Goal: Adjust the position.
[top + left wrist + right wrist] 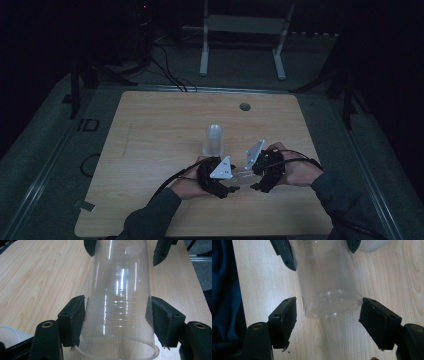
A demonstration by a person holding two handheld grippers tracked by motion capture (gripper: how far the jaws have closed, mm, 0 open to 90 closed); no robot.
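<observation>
Your left claw (117, 315) is clamped on the clear plastic cup (120, 302), pads pressed to both of its sides near the rim, the cup held lying over the wooden bench (37, 277) toward its near edge, about midway along. Your right claw (328, 320) faces the cup's base, jaws spread wide and clear of its walls. A stack of cups (214, 140) stands upright just behind your hands, near the bench's middle.

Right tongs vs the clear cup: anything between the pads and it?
Nothing visible. In the right gripper view the clear cup has its closed base between the right tongs, with bare gaps either side. The left tongs already clamp it near the rim.
</observation>
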